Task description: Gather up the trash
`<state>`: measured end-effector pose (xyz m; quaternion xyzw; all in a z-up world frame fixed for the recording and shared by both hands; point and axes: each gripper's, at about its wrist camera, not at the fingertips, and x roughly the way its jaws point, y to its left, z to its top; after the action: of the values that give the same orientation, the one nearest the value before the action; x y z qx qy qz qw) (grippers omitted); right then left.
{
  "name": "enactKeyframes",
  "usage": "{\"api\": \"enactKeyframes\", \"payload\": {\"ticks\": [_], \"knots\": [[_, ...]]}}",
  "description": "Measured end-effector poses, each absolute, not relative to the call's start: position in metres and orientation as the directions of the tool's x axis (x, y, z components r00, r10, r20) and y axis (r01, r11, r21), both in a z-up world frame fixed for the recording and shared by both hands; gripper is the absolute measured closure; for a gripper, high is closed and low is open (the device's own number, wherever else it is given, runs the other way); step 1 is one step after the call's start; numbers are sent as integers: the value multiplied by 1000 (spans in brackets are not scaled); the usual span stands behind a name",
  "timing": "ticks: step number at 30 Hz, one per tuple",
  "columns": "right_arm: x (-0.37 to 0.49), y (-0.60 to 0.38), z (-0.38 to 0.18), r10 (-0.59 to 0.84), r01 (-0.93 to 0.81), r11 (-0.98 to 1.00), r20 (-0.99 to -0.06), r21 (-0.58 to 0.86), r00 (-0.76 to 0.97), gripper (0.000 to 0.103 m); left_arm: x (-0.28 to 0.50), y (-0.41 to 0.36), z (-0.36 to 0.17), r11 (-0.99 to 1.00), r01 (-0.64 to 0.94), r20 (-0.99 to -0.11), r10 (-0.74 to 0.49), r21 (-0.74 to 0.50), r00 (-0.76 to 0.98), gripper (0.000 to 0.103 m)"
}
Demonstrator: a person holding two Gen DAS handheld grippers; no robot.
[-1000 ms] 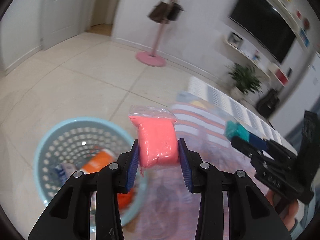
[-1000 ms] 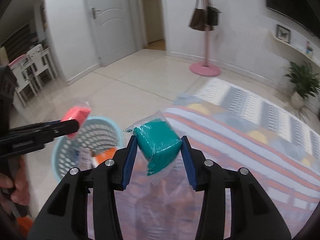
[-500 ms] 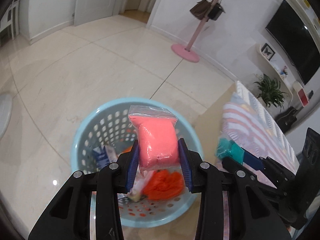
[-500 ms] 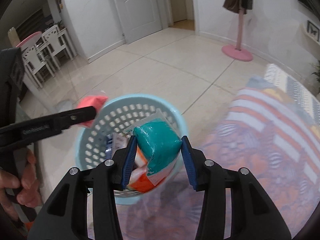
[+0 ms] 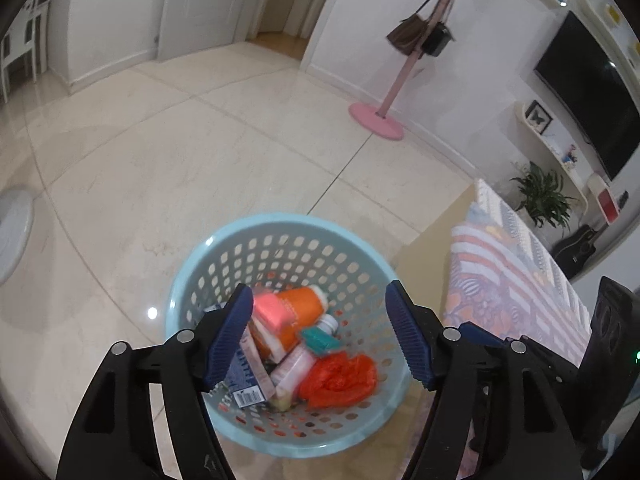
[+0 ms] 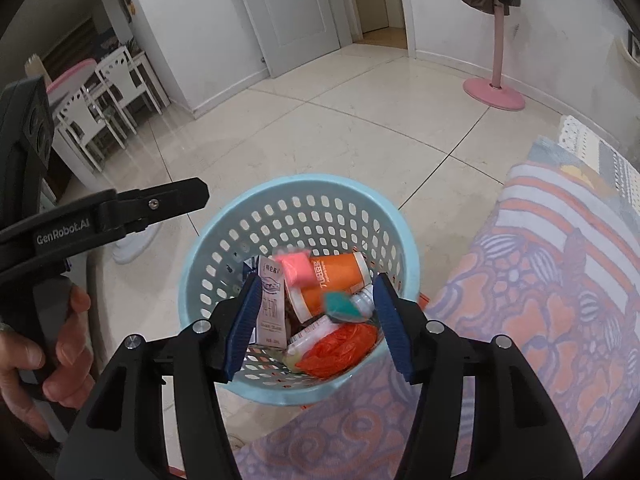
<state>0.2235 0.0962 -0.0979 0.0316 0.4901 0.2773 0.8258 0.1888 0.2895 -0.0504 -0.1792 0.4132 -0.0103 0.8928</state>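
Left wrist view: the left gripper (image 5: pixel 320 336) has its jaws spread wide and grips nothing. Right below it stands the light-blue basket (image 5: pixel 208 276) on the tiled floor (image 5: pixel 168 168). Inside, the pink packet (image 5: pixel 272 312) lies at about 10 o'clock on the orange cup (image 5: pixel 298 304), with the teal packet (image 5: pixel 320 340) near the middle (both blurred) and an orange bag (image 5: pixel 340 376) at 4 o'clock.

Right wrist view: the right gripper (image 6: pixel 316 320) is likewise spread apart and bare. The basket (image 6: pixel 224 216) sits beneath, against a patterned rug (image 6: pixel 540 288) at 3 o'clock. Pink packet (image 6: pixel 298 270) at 12 o'clock, teal packet (image 6: pixel 340 306) between the fingertips' line of sight
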Motion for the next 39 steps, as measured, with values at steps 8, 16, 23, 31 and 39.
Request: {"api": "enactKeyframes", "payload": {"ticks": [8, 16, 23, 31, 39], "knots": [[189, 55, -41, 508, -400, 851, -725, 340, 464, 33, 151, 272, 7, 946, -87, -641, -144, -314, 754, 25], [124, 12, 13, 403, -319, 915, -592, 246, 698, 27, 74, 237, 37, 968, -154, -571, 14, -198, 821, 19], [85, -10, 28, 293, -279, 954, -552, 112, 781, 23, 41, 207, 22, 950, -189, -516, 35, -248, 856, 19], [66, -40, 29, 224, -218, 973, -488, 71, 843, 23, 41, 157, 26, 984, -119, -447, 48, -133, 893, 15], [61, -54, 35, 198, -186, 980, -461, 71, 865, 23, 40, 137, 26, 989, -123, -449, 74, -80, 891, 12]]}}
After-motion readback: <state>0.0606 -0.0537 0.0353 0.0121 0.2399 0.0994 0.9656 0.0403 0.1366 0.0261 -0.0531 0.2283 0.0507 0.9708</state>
